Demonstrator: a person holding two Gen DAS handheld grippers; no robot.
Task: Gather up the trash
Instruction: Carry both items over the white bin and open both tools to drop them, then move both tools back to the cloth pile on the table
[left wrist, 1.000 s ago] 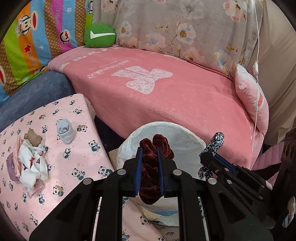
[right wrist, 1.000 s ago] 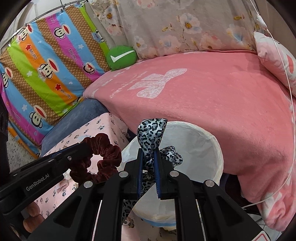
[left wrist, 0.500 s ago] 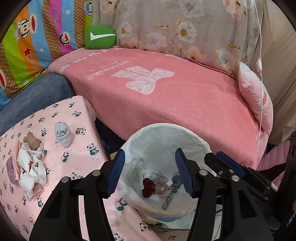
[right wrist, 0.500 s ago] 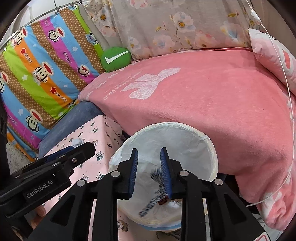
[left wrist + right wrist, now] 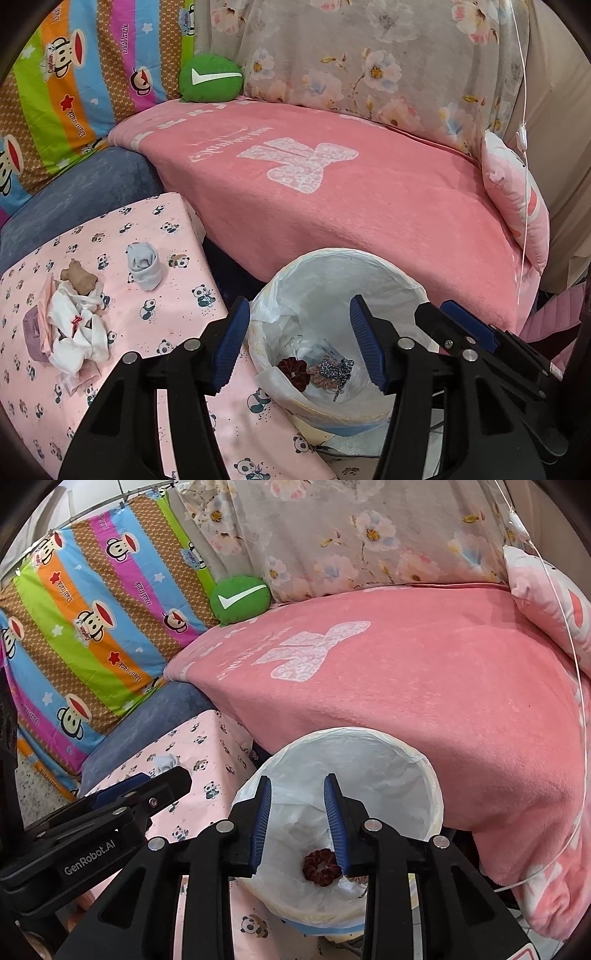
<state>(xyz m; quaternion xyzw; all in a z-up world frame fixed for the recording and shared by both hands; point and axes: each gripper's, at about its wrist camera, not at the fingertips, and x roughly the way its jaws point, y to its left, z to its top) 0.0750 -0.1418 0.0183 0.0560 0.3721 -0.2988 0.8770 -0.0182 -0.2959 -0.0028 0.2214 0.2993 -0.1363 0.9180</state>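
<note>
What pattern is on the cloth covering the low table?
Pale pink with small pandas; the cloth shows best in the left wrist view.

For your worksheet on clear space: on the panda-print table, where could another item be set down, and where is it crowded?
Free: the panda table's stretch between the grey sock and the bin, and its near strip. Crowded: the far left, where white cloths pile up.

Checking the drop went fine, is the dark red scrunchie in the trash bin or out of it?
In. The dark red scrunchie lies at the bottom of the white-lined trash bin, beside a leopard-print hair tie.
</note>
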